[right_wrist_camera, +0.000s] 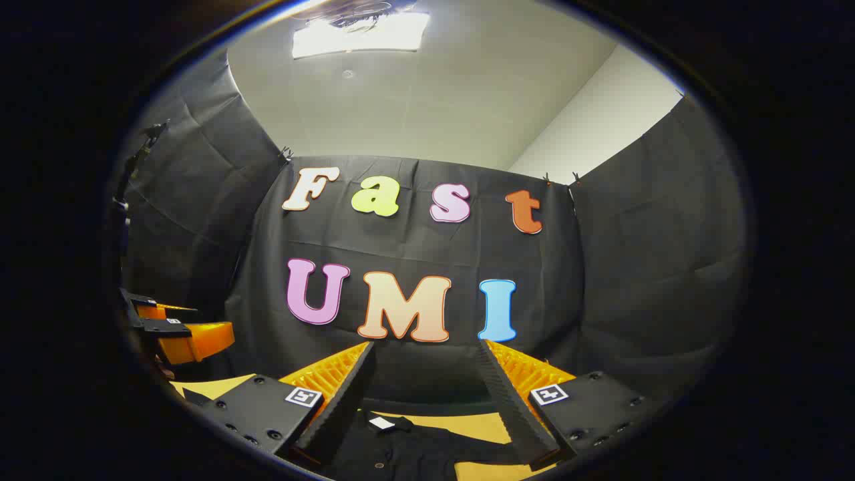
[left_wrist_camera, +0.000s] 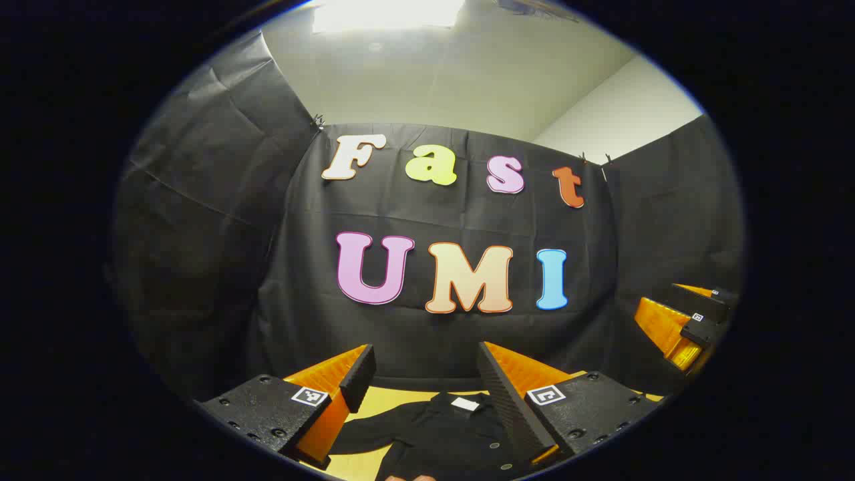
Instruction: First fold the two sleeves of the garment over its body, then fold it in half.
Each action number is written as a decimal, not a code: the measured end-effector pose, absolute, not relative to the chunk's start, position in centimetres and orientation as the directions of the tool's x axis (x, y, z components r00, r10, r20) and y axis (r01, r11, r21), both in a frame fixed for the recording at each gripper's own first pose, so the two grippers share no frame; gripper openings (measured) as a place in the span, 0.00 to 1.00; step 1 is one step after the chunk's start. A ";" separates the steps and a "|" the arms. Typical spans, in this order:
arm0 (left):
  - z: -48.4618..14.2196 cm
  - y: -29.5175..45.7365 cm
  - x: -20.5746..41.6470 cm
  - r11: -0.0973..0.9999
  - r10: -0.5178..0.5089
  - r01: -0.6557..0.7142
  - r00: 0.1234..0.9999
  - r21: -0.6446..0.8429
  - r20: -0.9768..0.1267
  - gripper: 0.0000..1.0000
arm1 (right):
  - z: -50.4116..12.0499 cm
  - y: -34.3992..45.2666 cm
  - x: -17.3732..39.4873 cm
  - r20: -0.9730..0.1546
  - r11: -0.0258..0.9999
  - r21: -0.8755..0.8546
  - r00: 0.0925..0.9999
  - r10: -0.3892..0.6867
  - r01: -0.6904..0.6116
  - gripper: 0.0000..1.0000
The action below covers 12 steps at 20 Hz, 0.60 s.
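A black buttoned garment point(left_wrist_camera: 441, 434) with a white neck label lies spread on a yellow table point(left_wrist_camera: 394, 395), one sleeve reaching left. My left gripper point(left_wrist_camera: 425, 364) hangs above its collar, jaws wide apart with nothing between them. In the right gripper view the same garment point(right_wrist_camera: 401, 447) lies below, a sleeve stretching right. My right gripper point(right_wrist_camera: 425, 364) is held over it, open and holding nothing. The right gripper point(left_wrist_camera: 681, 321) also appears far right in the left gripper view. The left gripper point(right_wrist_camera: 174, 331) appears at the left edge of the right gripper view.
Black cloth walls close the booth at the back and on both sides. The yellow table point(right_wrist_camera: 467, 422) runs up to the back wall. A ceiling light point(right_wrist_camera: 361, 33) glows overhead.
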State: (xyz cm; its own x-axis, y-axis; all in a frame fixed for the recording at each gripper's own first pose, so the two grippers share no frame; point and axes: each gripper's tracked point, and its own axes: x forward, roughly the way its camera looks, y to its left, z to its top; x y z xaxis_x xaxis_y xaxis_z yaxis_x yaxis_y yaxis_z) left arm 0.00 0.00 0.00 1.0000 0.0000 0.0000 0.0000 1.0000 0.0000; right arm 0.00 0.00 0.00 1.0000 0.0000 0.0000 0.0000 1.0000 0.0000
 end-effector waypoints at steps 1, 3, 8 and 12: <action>0.0 -0.1 0.0 1.000 -0.001 0.001 1.000 0.004 -0.001 0.92 | -0.2 0.0 0.0 -0.002 1.000 0.001 1.000 0.002 -0.002 0.97; -0.1 -0.2 0.0 1.000 -0.003 0.003 1.000 0.008 -0.003 0.92 | -0.3 -0.3 0.0 -0.005 1.000 0.003 1.000 0.003 -0.003 0.99; -0.9 -0.5 -0.3 1.000 0.005 -0.004 1.000 0.031 -0.016 0.92 | -1.1 -0.4 0.2 -0.019 1.000 0.003 1.000 0.018 -0.018 0.98; -0.9 -0.3 -0.6 0.999 0.018 -0.017 1.000 0.030 -0.023 0.92 | -1.3 -0.4 0.1 -0.020 0.999 0.006 0.999 0.032 -0.032 0.97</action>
State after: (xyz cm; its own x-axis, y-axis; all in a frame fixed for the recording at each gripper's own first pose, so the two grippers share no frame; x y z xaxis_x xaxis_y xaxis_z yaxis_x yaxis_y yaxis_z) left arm -0.64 -0.32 -0.94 0.9996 0.0176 -0.0229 -0.0169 0.9994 0.0299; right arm 0.11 -0.44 -1.34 0.9993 0.0320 -0.0203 -0.0319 0.9995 0.0058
